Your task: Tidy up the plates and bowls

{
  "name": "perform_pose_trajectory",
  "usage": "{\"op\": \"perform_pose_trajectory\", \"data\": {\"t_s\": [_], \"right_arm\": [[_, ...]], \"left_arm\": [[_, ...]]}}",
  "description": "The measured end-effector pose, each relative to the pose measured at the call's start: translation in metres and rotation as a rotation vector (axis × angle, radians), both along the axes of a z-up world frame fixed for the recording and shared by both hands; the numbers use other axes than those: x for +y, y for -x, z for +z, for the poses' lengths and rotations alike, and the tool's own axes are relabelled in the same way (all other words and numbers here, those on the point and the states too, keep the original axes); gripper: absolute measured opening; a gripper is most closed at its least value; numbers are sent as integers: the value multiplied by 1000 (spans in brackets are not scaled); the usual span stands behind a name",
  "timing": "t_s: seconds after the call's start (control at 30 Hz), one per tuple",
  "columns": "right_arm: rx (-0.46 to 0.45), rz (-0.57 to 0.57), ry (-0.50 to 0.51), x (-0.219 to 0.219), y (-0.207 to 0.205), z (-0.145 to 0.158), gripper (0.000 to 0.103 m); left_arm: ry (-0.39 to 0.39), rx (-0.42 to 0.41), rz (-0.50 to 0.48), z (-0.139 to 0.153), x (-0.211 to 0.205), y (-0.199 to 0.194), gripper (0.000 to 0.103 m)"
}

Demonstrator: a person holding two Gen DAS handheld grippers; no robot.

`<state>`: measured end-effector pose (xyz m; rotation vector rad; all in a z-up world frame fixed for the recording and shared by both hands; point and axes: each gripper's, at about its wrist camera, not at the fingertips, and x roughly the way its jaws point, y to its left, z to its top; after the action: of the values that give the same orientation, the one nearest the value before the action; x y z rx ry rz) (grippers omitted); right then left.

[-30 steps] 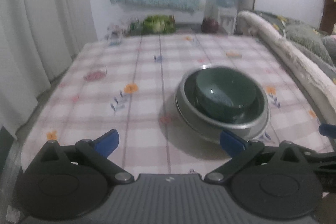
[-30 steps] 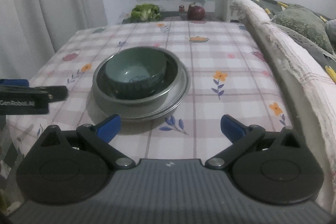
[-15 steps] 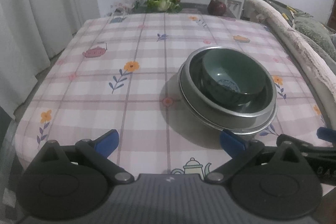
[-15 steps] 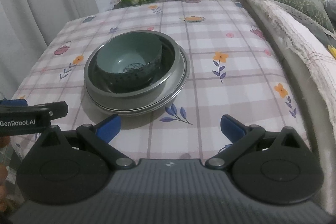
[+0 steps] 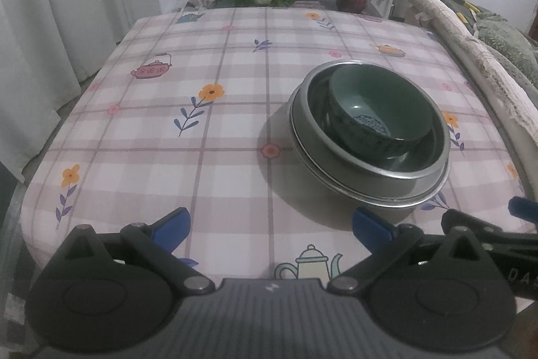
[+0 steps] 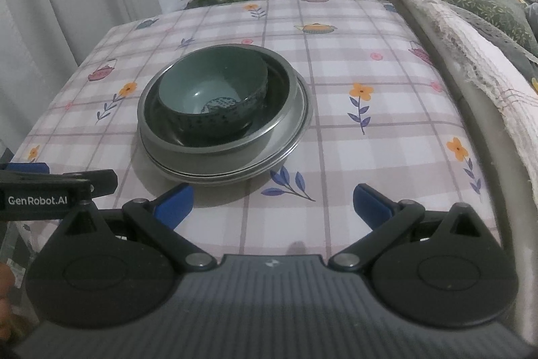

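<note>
Left wrist view: we find the left gripper point(image 5: 270, 229) spread wide and empty at the near table edge, pulled back and raised since the earlier frame, so more of the checked tablecloth point(image 5: 201, 110) shows. The green bowl point(image 5: 378, 116) sits inside a dark bowl point(image 5: 420, 164), nested on stacked metal plates point(image 5: 433, 189), unmoved, right of centre. From the right wrist view, the right gripper point(image 6: 273, 202) likewise gapes empty, just short of the stack.
</note>
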<state>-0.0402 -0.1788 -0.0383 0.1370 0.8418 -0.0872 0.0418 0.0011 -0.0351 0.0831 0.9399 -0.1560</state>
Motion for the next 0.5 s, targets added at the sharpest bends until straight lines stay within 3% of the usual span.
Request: {"op": "perform_pose_trajectory", "data": {"t_s": [0.5], "right_arm": [[6,7,3,4,-5,0,102]], "left_arm": [[5,23,0,-2,1,-2,103]]}}
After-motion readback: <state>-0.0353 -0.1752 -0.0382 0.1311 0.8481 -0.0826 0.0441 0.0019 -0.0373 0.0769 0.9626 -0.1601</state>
